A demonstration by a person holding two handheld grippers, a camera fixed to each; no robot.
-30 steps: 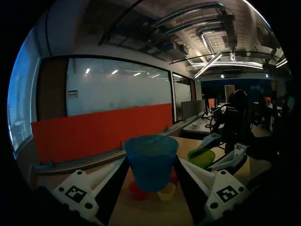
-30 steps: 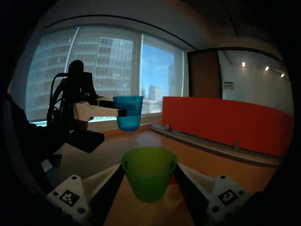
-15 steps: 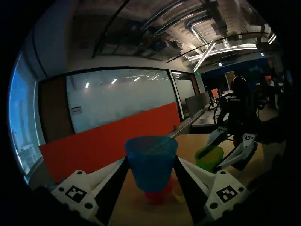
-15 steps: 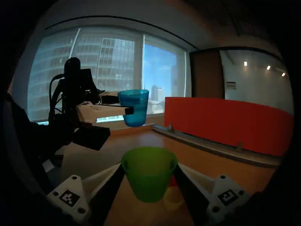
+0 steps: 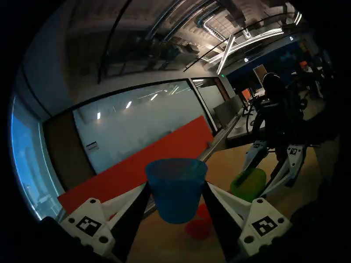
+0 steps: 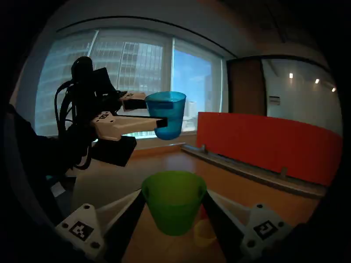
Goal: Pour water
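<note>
The left hand-held gripper (image 5: 176, 189) clamps the blue cup (image 5: 176, 202) between both fingers and holds it higher than the green cup (image 6: 174, 207). The right hand-held gripper (image 6: 174, 195) pinches the green cup upright over the counter (image 6: 237, 184), probably to receive the pour.

translucent plastic blue cup (image 5: 176, 193), plastic green cup (image 6: 173, 202), smooth wooden table (image 6: 239, 180)

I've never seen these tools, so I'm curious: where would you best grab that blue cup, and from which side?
Its mid wall, from the side, one finger on each flank. The blue cup is round and widens upward, so it likely won't slip, and its open mouth stays free. The left gripper holds it so.
</note>
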